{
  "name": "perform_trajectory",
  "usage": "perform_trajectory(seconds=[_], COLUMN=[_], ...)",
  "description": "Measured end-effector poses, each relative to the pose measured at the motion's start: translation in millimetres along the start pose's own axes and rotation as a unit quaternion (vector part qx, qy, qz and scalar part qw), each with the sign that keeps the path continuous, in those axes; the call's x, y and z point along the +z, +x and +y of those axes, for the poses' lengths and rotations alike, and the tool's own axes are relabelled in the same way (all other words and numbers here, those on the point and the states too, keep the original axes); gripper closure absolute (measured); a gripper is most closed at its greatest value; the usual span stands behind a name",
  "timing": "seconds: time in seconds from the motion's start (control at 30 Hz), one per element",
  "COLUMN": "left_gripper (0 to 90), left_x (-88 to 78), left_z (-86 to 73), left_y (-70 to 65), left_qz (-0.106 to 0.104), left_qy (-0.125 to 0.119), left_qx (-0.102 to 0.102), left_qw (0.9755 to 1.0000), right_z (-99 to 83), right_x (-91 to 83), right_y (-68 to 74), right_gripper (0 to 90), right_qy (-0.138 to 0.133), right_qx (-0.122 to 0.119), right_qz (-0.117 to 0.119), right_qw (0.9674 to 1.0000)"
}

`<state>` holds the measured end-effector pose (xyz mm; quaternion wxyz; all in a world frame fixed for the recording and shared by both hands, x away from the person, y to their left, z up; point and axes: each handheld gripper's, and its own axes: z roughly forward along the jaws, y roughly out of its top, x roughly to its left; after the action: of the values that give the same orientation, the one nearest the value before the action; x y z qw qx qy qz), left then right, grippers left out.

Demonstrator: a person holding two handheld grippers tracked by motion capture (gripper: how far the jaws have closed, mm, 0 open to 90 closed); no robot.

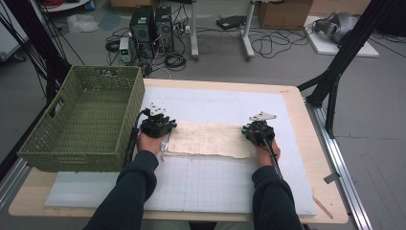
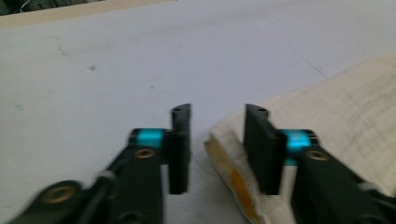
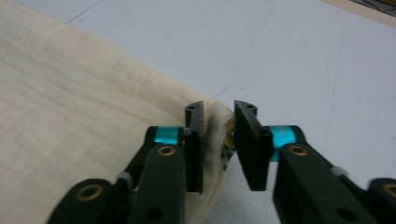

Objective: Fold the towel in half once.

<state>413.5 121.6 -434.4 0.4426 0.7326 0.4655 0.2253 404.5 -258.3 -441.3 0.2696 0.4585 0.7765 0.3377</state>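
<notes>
Worktop (image 1: 311, 143): pale wood, rounded corners, bare along its right and near edges.

Mat (image 1: 215, 100): white, faintly gridded, covering most of the worktop.

Basket (image 1: 84, 120): green woven, rectangular, with a handle slot in its left wall; it stands on the left end of the worktop, overhanging the mat's left edge.

Floor, beyond the worktop: two black computer towers (image 1: 152, 26) side by side amid loose black cables (image 1: 273, 45); white desk legs (image 1: 247, 33) to their right; a cardboard box (image 1: 285, 13) farther back; a flat white board (image 1: 340, 43) at far right.

Black frame struts (image 1: 344, 52): slanting down at right; others at far left.
</notes>
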Motion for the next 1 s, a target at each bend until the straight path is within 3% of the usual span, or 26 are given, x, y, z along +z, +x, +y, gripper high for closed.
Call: perform_trajectory(seconds=[0.17, 0.27, 0.37, 0.47, 0.6, 0.77, 0.87, 1.0], left_gripper=[48.9, 48.6, 46.5, 47.6, 51.1, 56.7, 56.5, 52.0], left_x=[-17.3, -25.6, -30.0, -37.2, -43.8, -48.5, -49.1, -49.4], left_z=[3.4, -1.9, -4.5, -6.9, -12.8, -22.9, -29.7, -32.4], left_y=[3.2, 2.8, -2.5, -10.4, -12.9, -13.1, -13.1, -16.0], left_qz=[-0.009, -0.023, -0.046, -0.055, -0.072, -0.081, -0.078, -0.071], left_qy=[-0.027, -0.032, -0.012, -0.029, -0.034, -0.019, 0.002, 0.023], left_qx=[-0.008, -0.014, -0.001, 0.02, 0.021, 0.02, 0.015, 0.018], left_qw=[0.9996, 0.9991, 0.9989, 0.9979, 0.9966, 0.9964, 0.9968, 0.9971], right_z=[2.5, 0.9, -4.5, -15.0, -28.1, -40.5, -47.4, -50.2], right_x=[-18.0, -28.2, -39.0, -49.7, -63.6, -65.8, -60.1, -60.6], right_y=[-10.6, -13.6, -9.9, -4.9, -0.6, 15.1, 20.5, 14.4], right_gripper=[54.6, 53.3, 53.0, 52.4, 54.1, 58.5, 59.7, 60.3], right_qy=[-0.039, -0.048, -0.05, -0.038, -0.043, -0.014, 0.021, 0.028], right_qx=[0.036, 0.048, 0.028, 0.0, 0.0, -0.03, -0.043, -0.029], right_qz=[0.011, 0.032, 0.057, 0.068, 0.099, 0.132, 0.12, 0.098], right_qw=[0.9986, 0.9972, 0.9968, 0.997, 0.9942, 0.9907, 0.9915, 0.9944])
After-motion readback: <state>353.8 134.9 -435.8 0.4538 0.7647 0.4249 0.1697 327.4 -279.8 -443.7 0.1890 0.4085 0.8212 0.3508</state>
